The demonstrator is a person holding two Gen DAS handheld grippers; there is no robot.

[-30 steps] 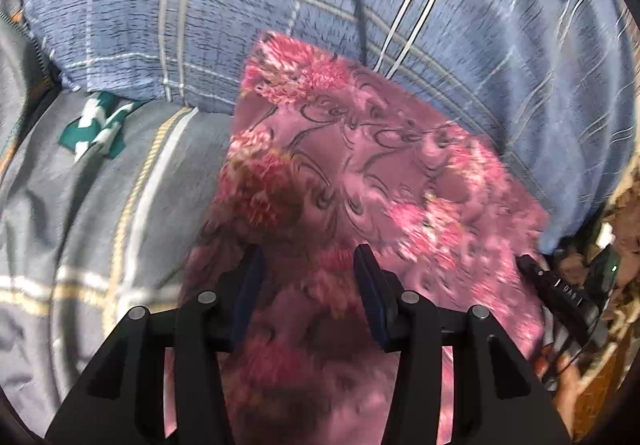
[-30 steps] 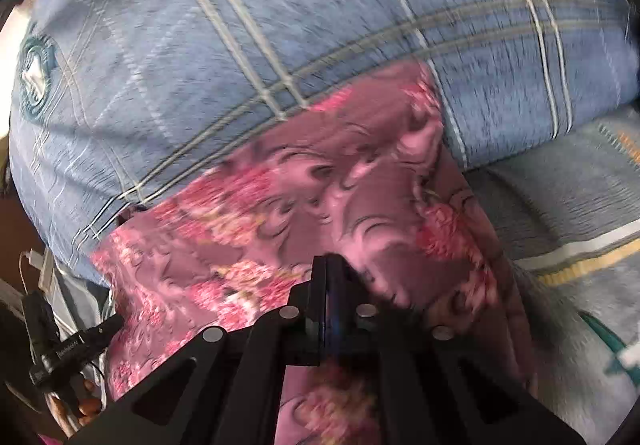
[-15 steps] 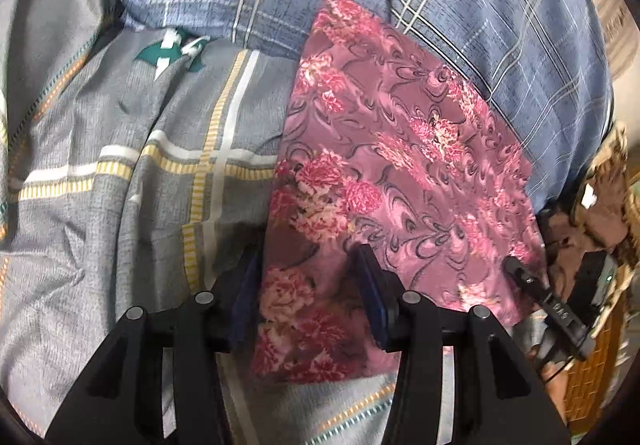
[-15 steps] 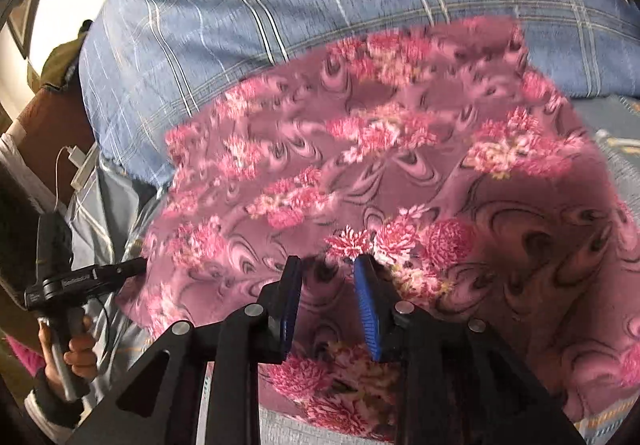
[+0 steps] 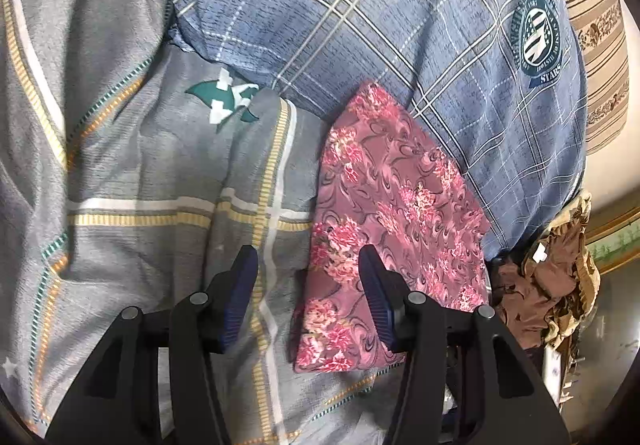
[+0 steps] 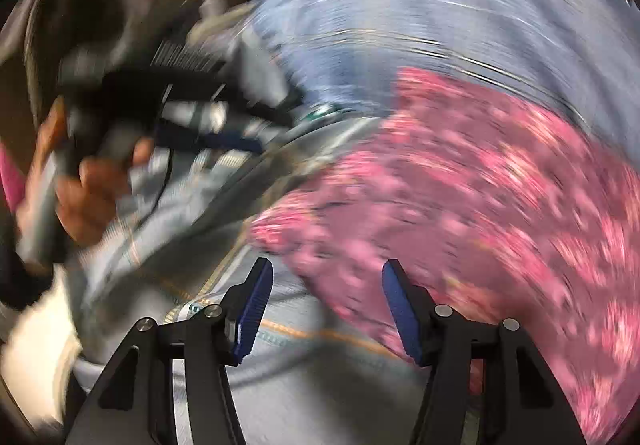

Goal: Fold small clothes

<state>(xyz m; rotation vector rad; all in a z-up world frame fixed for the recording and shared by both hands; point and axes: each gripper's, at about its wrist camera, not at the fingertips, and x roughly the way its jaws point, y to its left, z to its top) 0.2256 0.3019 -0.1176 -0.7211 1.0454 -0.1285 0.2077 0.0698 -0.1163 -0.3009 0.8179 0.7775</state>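
Note:
A folded pink floral cloth lies flat on the grey plaid bedsheet, its far end leaning on a blue plaid pillow. My left gripper is open and empty, hovering above the cloth's near left edge. In the blurred right wrist view the same cloth lies to the right. My right gripper is open and empty, above the cloth's near left corner and the sheet.
A brown crumpled garment lies at the bed's right edge. A striped beige cushion sits behind the pillow. In the right wrist view, the person's hand holds the other gripper at left.
Both grippers have pulled back from the cloth, which now lies released and folded. The right gripper has opened wide and is swinging left fast; its view is blurred.

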